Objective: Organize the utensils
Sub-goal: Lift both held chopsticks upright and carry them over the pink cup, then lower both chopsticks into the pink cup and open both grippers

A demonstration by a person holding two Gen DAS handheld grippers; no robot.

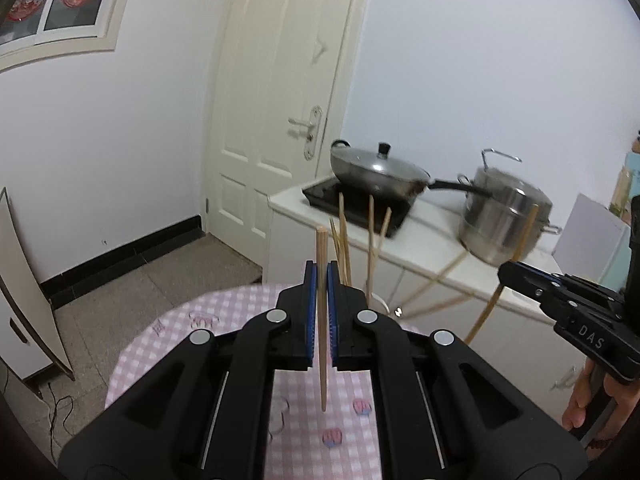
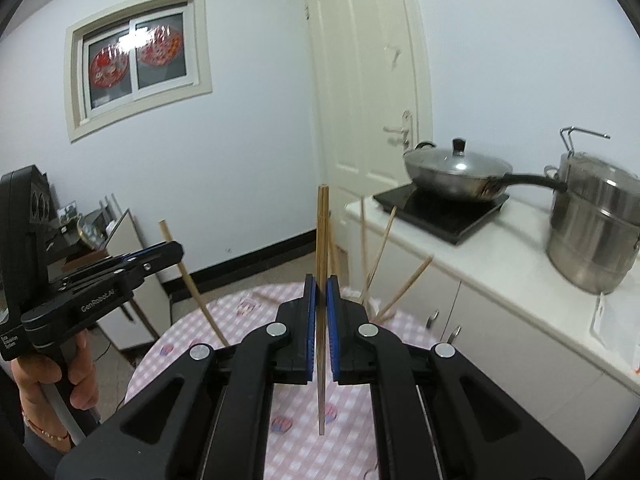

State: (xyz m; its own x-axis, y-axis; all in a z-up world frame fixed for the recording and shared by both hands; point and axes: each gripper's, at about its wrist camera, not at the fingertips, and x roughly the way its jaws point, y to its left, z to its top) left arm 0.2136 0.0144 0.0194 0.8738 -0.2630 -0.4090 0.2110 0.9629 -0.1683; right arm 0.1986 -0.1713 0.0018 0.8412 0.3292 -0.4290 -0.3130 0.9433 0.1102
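Observation:
In the left wrist view my left gripper (image 1: 322,276) is shut on a wooden chopstick (image 1: 321,248) that stands upright between the blue pads, above the pink checked tablecloth (image 1: 168,332). My right gripper (image 2: 322,284) is likewise shut on an upright chopstick (image 2: 322,224). Each view shows the other gripper from the side: the right gripper (image 1: 507,273) with its slanted chopstick (image 1: 486,314), and the left gripper (image 2: 176,251) with its chopstick (image 2: 200,300). Several more chopsticks (image 1: 371,236) (image 2: 382,252) fan out behind the fingers; their base is hidden.
Beyond the round table, a white counter (image 2: 500,264) carries a black induction hob (image 2: 440,212), a lidded wok (image 2: 456,172) and a steel steamer pot (image 2: 592,236). A white door (image 1: 276,80) is behind. A low cabinet (image 2: 132,280) stands left of the table.

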